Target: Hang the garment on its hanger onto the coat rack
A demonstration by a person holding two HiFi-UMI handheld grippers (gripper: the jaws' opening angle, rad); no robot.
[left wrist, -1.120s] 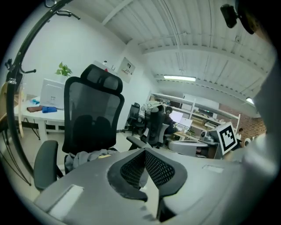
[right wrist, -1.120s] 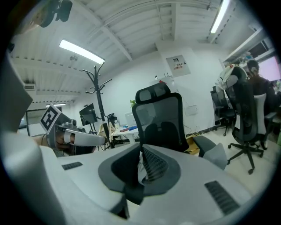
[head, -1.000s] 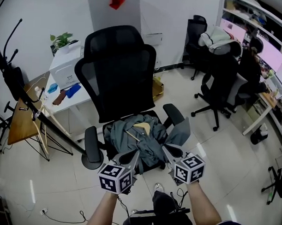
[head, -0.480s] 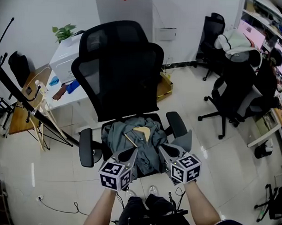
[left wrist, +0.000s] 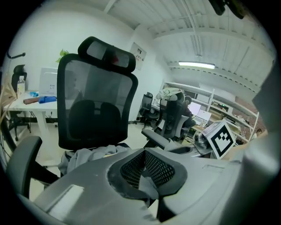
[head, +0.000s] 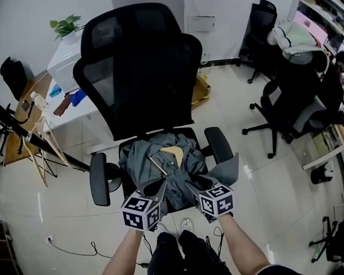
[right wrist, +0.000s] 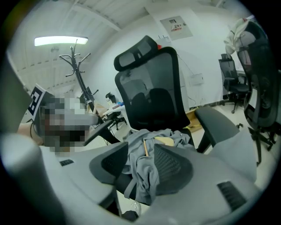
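Garment (head: pixel 160 162) overhangs chair (head: pixel 135 65) front edge, inside opening right tool (right wrist: pixel 138 165); left tool (left wrist: pixel 147 175) closed, empty.

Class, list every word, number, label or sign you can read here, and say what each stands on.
No text is readable.
Wall poster: print too small and blurred to read.
Left marker cube and right marker cube: black-and-white square patterns, no letters or digits.
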